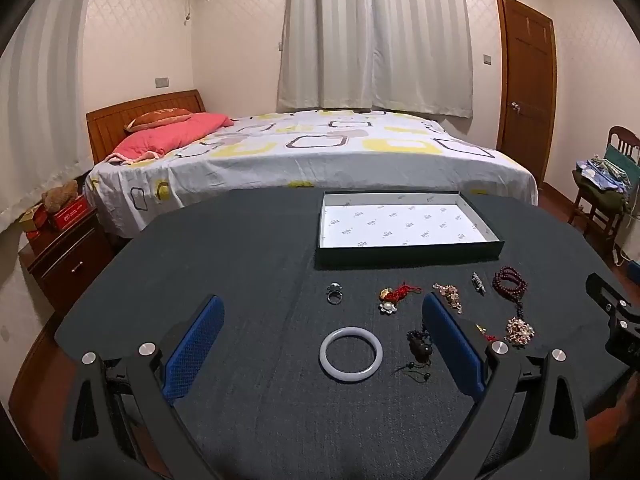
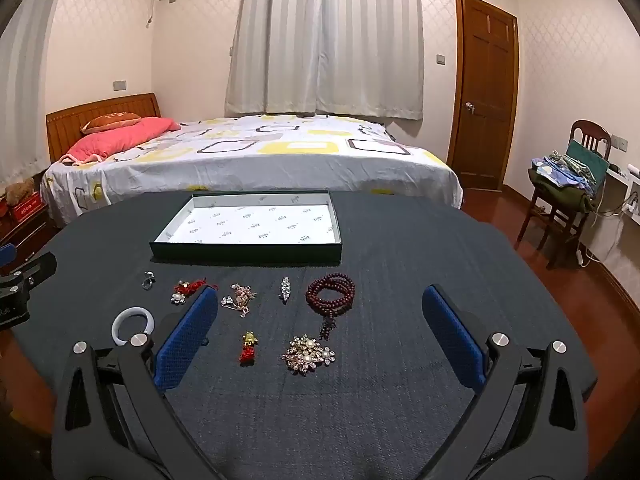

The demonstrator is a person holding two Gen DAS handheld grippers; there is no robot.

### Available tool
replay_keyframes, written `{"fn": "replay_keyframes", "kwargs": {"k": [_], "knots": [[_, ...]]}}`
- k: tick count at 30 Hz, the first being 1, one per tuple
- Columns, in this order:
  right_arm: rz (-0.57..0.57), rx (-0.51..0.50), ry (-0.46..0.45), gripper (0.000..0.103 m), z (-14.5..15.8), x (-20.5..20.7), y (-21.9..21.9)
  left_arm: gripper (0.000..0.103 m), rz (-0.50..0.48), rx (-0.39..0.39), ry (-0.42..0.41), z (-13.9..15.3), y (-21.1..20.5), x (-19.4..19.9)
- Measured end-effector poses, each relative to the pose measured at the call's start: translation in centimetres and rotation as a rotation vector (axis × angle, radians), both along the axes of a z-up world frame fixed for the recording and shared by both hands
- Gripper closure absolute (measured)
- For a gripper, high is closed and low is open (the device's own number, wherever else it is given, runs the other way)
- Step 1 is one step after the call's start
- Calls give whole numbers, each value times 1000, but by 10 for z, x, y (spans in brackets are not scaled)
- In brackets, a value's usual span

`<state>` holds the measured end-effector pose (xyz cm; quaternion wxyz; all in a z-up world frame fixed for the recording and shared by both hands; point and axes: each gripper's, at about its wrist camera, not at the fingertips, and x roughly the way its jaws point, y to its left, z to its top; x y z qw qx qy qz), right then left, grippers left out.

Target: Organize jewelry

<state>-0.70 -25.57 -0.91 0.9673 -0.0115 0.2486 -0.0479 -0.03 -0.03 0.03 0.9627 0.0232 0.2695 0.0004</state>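
Note:
Several jewelry pieces lie on a dark cloth-covered table. A white jade bangle (image 1: 351,354) lies between my open left gripper's (image 1: 322,306) fingers; it also shows in the right wrist view (image 2: 133,325). A silver ring (image 1: 334,293), a red knot charm with pearl (image 1: 394,296), a pink brooch (image 1: 449,295), a crystal clip (image 1: 478,282) and dark red beads (image 1: 511,282) lie in a row. My right gripper (image 2: 320,298) is open and empty above a gold flower brooch (image 2: 308,354), a small red-gold charm (image 2: 249,347) and the beads (image 2: 331,294). An empty shallow box (image 1: 404,222) stands behind.
A bed (image 1: 304,152) stands behind the table. A wooden nightstand (image 1: 64,248) is at the left. A chair with clothes (image 2: 568,184) and a wooden door (image 2: 482,92) are at the right. A dark bead charm (image 1: 418,346) lies beside the left gripper's right finger.

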Motion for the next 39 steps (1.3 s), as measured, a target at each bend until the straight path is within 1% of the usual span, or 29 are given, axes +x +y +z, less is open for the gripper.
{"fn": "replay_keyframes", "kwargs": {"k": [5, 9, 10, 17, 39], "knots": [[-2, 3, 1, 3, 1, 0, -2, 6, -16, 13, -19, 0, -5, -4], [-1, 8, -4, 3, 6, -2, -1, 6, -20, -8, 4, -4, -6, -5], [-2, 8, -6, 3, 6, -2, -1, 6, -22, -13, 12, -1, -3, -1], [2, 9, -4, 3, 11, -2, 2, 6, -9, -13, 10, 0, 2, -4], [5, 13, -2, 3, 5, 1, 0, 6, -2, -8, 22, 3, 8, -6]]}}
